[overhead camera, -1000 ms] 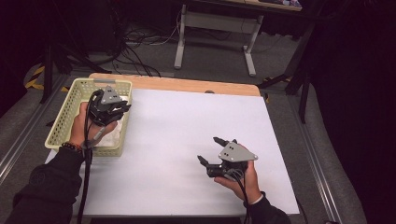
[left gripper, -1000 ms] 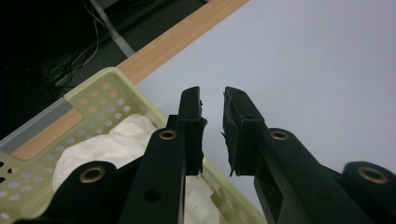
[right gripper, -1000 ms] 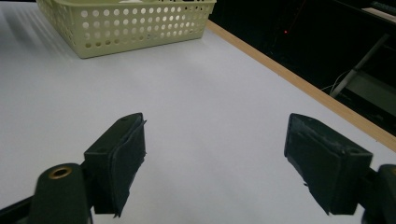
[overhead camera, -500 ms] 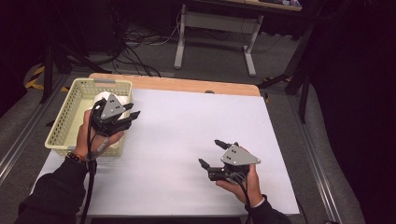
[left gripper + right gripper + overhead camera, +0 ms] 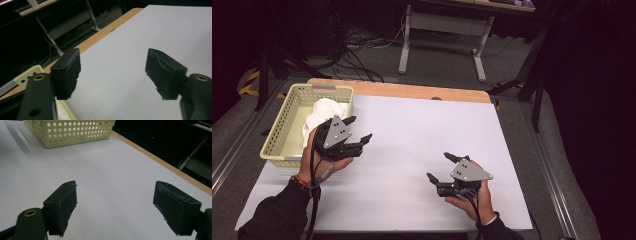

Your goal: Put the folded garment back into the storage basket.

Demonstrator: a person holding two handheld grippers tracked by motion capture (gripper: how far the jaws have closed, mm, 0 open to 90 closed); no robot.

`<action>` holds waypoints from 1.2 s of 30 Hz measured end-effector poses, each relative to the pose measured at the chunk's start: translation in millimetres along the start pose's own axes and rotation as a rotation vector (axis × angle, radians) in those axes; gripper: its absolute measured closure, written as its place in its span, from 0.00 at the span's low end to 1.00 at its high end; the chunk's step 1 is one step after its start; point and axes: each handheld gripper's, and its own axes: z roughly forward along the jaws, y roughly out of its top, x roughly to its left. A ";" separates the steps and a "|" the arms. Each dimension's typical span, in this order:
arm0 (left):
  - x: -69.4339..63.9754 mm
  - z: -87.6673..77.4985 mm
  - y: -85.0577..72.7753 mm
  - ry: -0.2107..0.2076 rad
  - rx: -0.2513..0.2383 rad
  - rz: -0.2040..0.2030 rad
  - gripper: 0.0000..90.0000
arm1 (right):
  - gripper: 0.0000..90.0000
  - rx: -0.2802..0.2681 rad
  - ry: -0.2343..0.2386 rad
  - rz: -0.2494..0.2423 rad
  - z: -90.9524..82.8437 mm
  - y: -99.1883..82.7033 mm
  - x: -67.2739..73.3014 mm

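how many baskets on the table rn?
1. A pale yellow perforated basket sits at the table's far left corner, a crumpled white cloth inside it; the right gripper view shows its wall too.

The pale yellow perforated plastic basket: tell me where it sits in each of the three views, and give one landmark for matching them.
High view: pale yellow perforated plastic basket at the left edge of the table, a white crumpled thing inside.
Left gripper view: one corner of its rim at lower left, behind the left jaw.
Right gripper view: its holed side wall at top left.
Shared landmark: the wooden strip along the white tabletop's far edge.
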 end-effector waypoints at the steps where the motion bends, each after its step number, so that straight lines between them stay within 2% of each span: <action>1: -2.4 -0.8 -0.9 -0.004 -0.011 -0.001 0.28 | 0.22 -0.002 0.001 0.002 -0.4 -0.8 -0.2; 11: -27.0 -8.0 -15.0 -0.021 -0.042 0.019 0.12 | 0.19 -0.005 -0.018 0.010 -3.7 -10.8 -1.9; 12: -32.7 -11.5 -19.4 -0.016 -0.044 0.028 0.11 | 0.19 -0.003 -0.024 0.000 -4.2 -12.3 -1.7; 16: -43.8 -20.9 -30.9 -0.022 -0.040 0.039 0.09 | 0.19 -0.006 -0.017 -0.002 -3.5 -16.1 -1.4; 21: -55.1 -29.0 -45.4 -0.021 -0.040 0.033 0.08 | 0.19 0.004 -0.010 -0.009 -1.2 -20.1 -0.4; 23: -61.6 -31.1 -59.4 -0.030 -0.009 0.018 0.08 | 0.19 -0.002 0.005 0.007 -0.1 -23.2 0.0; 26: -68.0 -31.9 -73.1 -0.032 0.021 0.008 0.08 | 0.18 0.006 0.007 -0.012 1.2 -24.8 2.2; 27: -68.0 -31.9 -73.1 -0.032 0.021 0.008 0.08 | 0.18 0.006 0.007 -0.012 1.2 -24.8 2.2; 29: -71.3 -30.1 -82.6 -0.052 0.049 -0.021 0.08 | 0.18 -0.003 0.013 -0.002 1.6 -25.7 2.8; 32: -74.5 -26.9 -84.8 -0.069 0.068 -0.022 0.07 | 0.18 0.001 0.021 0.001 4.4 -27.9 4.4; 36: -75.2 -26.8 -84.2 -0.069 0.063 -0.019 0.07 | 0.18 -0.004 0.032 0.008 6.5 -28.8 6.0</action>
